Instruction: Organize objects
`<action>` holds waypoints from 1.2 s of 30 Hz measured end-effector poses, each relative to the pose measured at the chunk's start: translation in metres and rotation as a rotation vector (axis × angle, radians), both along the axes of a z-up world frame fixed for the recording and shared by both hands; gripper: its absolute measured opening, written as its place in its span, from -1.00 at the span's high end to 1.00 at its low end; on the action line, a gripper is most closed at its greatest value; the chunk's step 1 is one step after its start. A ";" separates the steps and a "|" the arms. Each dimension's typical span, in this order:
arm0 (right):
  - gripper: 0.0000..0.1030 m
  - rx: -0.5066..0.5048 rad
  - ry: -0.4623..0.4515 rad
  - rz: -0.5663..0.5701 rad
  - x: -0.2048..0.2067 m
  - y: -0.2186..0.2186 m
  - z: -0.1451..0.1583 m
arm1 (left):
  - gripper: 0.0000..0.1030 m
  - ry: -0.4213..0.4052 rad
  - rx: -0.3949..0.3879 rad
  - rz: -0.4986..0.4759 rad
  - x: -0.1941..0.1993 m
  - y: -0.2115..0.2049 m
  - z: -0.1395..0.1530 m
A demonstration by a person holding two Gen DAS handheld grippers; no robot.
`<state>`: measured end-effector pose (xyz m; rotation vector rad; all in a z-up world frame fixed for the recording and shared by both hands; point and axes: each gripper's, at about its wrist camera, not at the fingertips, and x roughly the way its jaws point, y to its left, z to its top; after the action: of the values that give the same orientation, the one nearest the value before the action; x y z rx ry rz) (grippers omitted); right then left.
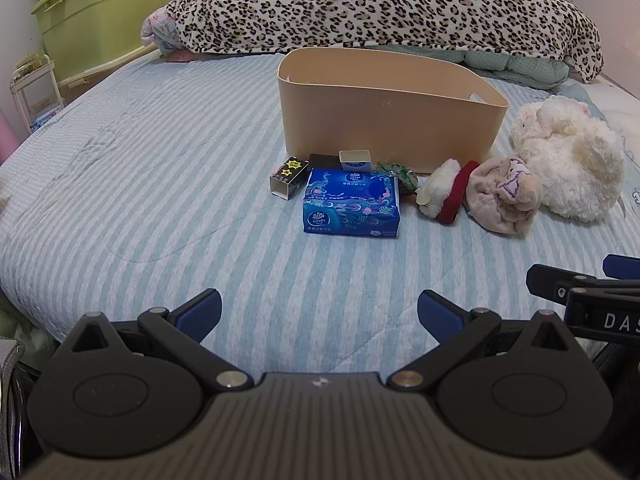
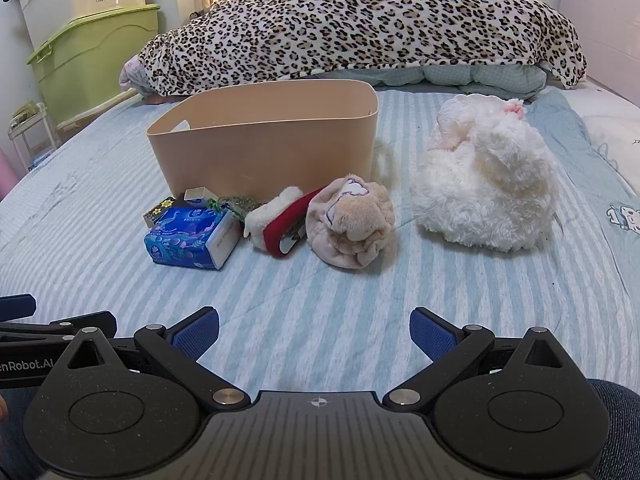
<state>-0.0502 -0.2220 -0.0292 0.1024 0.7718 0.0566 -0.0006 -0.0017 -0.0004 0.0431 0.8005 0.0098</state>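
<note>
A tan plastic bin (image 1: 384,120) (image 2: 264,148) stands on the striped bed. In front of it lie a blue tissue pack (image 1: 352,204) (image 2: 192,236), a small black box with stars (image 1: 288,178) (image 2: 158,210), a small white box (image 1: 355,159) (image 2: 198,195), a green pouch (image 1: 396,172) (image 2: 236,204), a small white and red plush (image 1: 444,192) (image 2: 276,220), a beige plush (image 1: 504,196) (image 2: 352,224) and a big white plush (image 1: 568,152) (image 2: 488,184). My left gripper (image 1: 320,314) and right gripper (image 2: 316,330) are both open and empty, held near the bed's front edge.
A leopard-print blanket (image 1: 380,4) (image 2: 360,20) is heaped at the back of the bed. Green storage boxes (image 1: 104,16) (image 2: 92,52) and a white rack (image 1: 36,88) stand at the left beyond the bed. The right gripper's side shows at the right edge of the left wrist view (image 1: 592,296).
</note>
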 end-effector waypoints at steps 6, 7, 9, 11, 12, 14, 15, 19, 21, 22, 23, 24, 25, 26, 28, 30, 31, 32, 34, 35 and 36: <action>-1.00 0.001 0.003 -0.001 0.000 0.002 0.002 | -1.00 -0.003 0.001 -0.008 -0.002 -0.002 -0.002; -1.00 0.000 0.002 -0.001 0.000 0.002 0.001 | -1.00 -0.003 0.002 -0.008 -0.002 -0.002 -0.002; -1.00 0.000 0.002 0.000 0.000 0.002 0.001 | -1.00 -0.003 0.002 -0.008 -0.002 -0.002 -0.002; -1.00 -0.001 0.003 0.000 0.000 0.002 0.001 | -1.00 -0.002 0.000 -0.007 -0.002 -0.002 -0.002; -1.00 0.000 0.003 -0.001 0.000 0.002 0.001 | -1.00 -0.003 0.001 -0.007 -0.002 -0.002 -0.002; -1.00 0.001 0.003 -0.001 0.000 0.002 0.001 | -1.00 -0.006 0.000 -0.005 -0.003 -0.002 -0.001; -1.00 0.000 0.003 -0.001 0.000 0.002 0.001 | -1.00 -0.008 0.000 -0.006 -0.003 -0.002 -0.001; -1.00 -0.001 0.003 0.000 0.000 0.002 0.001 | -1.00 -0.010 0.000 -0.007 -0.003 -0.001 0.000; -1.00 0.000 0.003 0.000 0.000 0.002 0.002 | -1.00 -0.008 -0.002 -0.009 -0.002 -0.001 -0.001; -1.00 0.000 0.003 0.000 0.000 0.003 0.002 | -1.00 -0.005 -0.003 -0.009 -0.002 -0.001 -0.001; -1.00 0.000 0.004 0.000 0.001 0.003 0.002 | -1.00 -0.003 -0.004 -0.009 -0.001 -0.001 -0.002; -1.00 -0.002 0.004 0.001 0.000 0.002 0.000 | -1.00 -0.002 -0.005 -0.009 -0.001 -0.001 -0.002; -1.00 -0.001 0.006 0.001 0.000 0.002 0.000 | -1.00 -0.002 -0.005 -0.010 -0.001 -0.001 -0.001; -1.00 0.000 0.006 0.001 0.000 0.002 0.000 | -1.00 -0.003 -0.005 -0.011 -0.001 -0.001 -0.001; -1.00 0.002 0.006 0.000 0.000 0.002 0.000 | -1.00 -0.004 -0.004 -0.013 -0.001 -0.001 -0.002; -1.00 0.001 0.007 0.001 0.000 0.002 0.000 | -1.00 -0.005 -0.005 -0.016 -0.001 -0.001 -0.002; -1.00 0.000 0.008 0.002 0.000 0.002 0.000 | -1.00 -0.005 -0.004 -0.017 -0.001 -0.001 -0.002; -1.00 -0.002 0.007 0.002 0.000 0.002 0.000 | -1.00 -0.005 -0.004 -0.018 -0.001 -0.002 -0.003; -1.00 0.000 0.007 0.002 0.000 0.002 0.000 | -1.00 -0.005 -0.004 -0.017 -0.001 -0.002 -0.003; -1.00 0.000 0.007 0.002 0.000 0.002 0.000 | -1.00 -0.005 -0.004 -0.019 -0.001 -0.002 -0.003; -1.00 0.000 0.007 0.002 0.000 0.002 0.000 | -1.00 -0.005 -0.002 -0.019 -0.001 -0.003 -0.003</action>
<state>-0.0503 -0.2198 -0.0291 0.1020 0.7789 0.0582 -0.0018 -0.0048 -0.0037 0.0487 0.7947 -0.0094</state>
